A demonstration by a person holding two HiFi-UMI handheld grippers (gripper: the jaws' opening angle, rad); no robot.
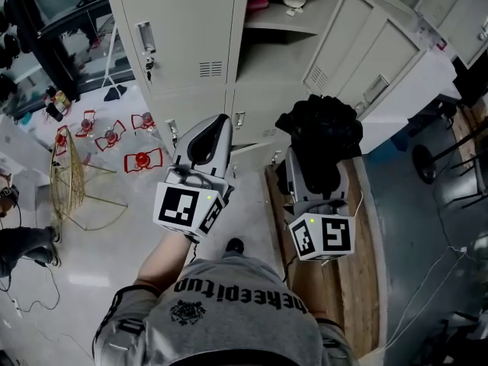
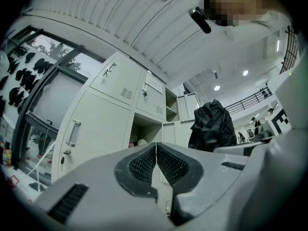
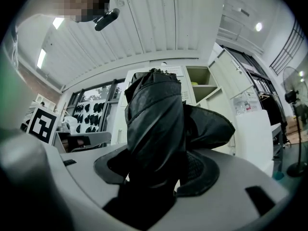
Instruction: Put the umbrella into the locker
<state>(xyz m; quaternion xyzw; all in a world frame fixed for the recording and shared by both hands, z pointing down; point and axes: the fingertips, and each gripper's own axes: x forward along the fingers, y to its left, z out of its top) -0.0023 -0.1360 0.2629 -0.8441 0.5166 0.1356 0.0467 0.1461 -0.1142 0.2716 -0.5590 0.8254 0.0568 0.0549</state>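
Right gripper [image 3: 161, 170] grips the black umbrella [image 3: 156, 124], locker [image 1: 259, 52] open at its twelve o'clock; left gripper [image 2: 156, 162], at nine o'clock, closed, apparently on nothing.

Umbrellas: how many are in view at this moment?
1: a folded black umbrella, shut in the right claw before the lockers. Closed lockers could hide more.

Dim, cool indoor light from ceiling spots [image 2: 245, 73]; strong fisheye w/ dark vignette in 2 gripper views; head view sharp.
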